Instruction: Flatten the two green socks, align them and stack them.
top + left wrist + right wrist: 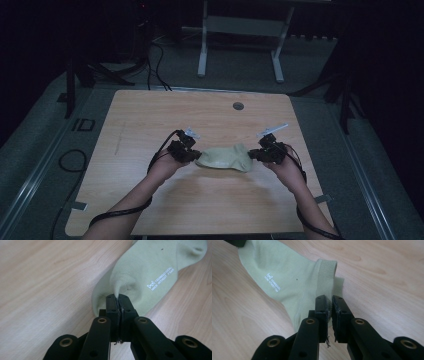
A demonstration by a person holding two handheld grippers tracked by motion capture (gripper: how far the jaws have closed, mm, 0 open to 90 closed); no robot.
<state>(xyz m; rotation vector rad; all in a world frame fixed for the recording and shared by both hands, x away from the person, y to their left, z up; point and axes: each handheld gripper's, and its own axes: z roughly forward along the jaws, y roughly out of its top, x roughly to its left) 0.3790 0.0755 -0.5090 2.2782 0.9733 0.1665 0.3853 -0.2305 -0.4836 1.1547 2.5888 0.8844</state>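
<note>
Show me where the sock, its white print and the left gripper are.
sock [222,158], high view, middle of the fabric
white print [160,279], left gripper view, the lettering
left gripper [117,298], left gripper view, between its fingertips

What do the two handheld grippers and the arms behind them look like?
Both the left gripper and right gripper are black, each with two flat jaws, brass-ringed pivot holes and a pale grey plate on top. A black cable trails back from each along bare, sleeveless forearms.

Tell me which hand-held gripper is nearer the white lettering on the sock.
Left. The left hand-held gripper pinches the sock just beside the white lettering; the right hand-held gripper holds the cuff end, farther off.
</note>
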